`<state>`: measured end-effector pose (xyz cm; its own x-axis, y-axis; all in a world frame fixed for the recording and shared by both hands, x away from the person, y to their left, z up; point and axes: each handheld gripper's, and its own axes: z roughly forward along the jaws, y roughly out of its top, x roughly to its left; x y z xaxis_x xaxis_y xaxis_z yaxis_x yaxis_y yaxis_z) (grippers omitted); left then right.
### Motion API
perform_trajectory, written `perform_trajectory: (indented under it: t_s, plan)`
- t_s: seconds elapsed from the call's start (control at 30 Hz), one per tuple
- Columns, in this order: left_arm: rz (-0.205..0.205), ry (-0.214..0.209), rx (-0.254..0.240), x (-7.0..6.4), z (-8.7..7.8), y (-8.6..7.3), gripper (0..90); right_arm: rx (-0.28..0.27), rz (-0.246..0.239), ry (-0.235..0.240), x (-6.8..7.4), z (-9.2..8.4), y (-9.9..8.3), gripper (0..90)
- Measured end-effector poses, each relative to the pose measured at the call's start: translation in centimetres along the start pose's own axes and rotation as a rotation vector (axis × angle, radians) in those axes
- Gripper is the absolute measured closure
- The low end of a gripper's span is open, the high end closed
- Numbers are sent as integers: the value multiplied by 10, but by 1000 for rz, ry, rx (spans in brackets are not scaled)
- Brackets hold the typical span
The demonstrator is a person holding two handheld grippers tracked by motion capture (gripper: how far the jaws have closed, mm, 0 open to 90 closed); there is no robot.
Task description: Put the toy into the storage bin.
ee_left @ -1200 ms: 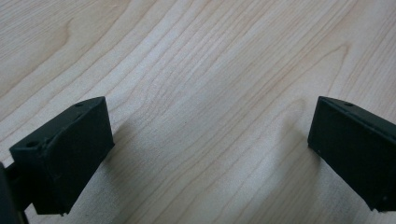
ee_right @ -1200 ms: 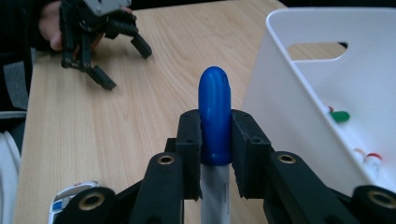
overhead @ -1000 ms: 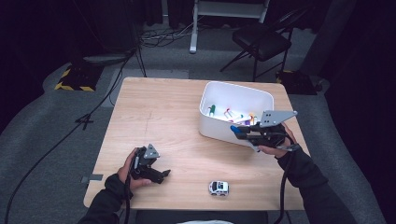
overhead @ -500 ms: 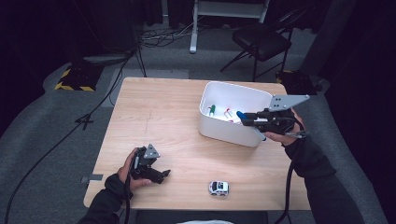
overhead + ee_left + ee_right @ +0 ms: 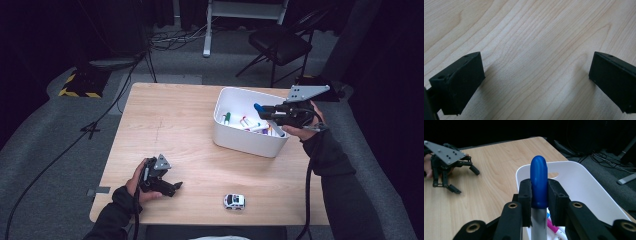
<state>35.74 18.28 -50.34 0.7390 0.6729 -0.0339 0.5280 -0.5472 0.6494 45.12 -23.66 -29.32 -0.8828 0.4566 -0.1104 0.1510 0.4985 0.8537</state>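
- Risen since the earlier frames: right gripper, up from the near rim of the white bin to a spot above the bin's right half, carrying a blue-capped marker.
- Clamped by the pads on the blue cap of that marker, white barrel trailing back and down between the fingers, cap tip pointing over the bin's interior.
- Held roughly level over the bin, grey three-cornered plate on top, hand and dark sleeve coming in from the bin's right.
- Lying in the bin below: several more markers with green, pink and purple caps.
- Unmoved: left gripper, resting on the wooden table well to the left of the bin and nearer the person, gripped by the left hand.
- Spread wide with nothing but bare wood between the pads.
- Parked on the table in front of the bin, near the table's front edge: small white toy car, apart from both grippers.
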Motion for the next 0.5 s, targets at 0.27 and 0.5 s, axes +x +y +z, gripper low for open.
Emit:
perform_trajectory:
  t_s: [0.27, 0.5]
  plan:
    - [-3, -5, -1, 0, 0, 0, 2, 47, 28, -34, -19, 19, -3, 747]
    - [-2, -5, 0, 0, 0, 0, 2, 135, 40, -54, -31, 44, -13, 747]
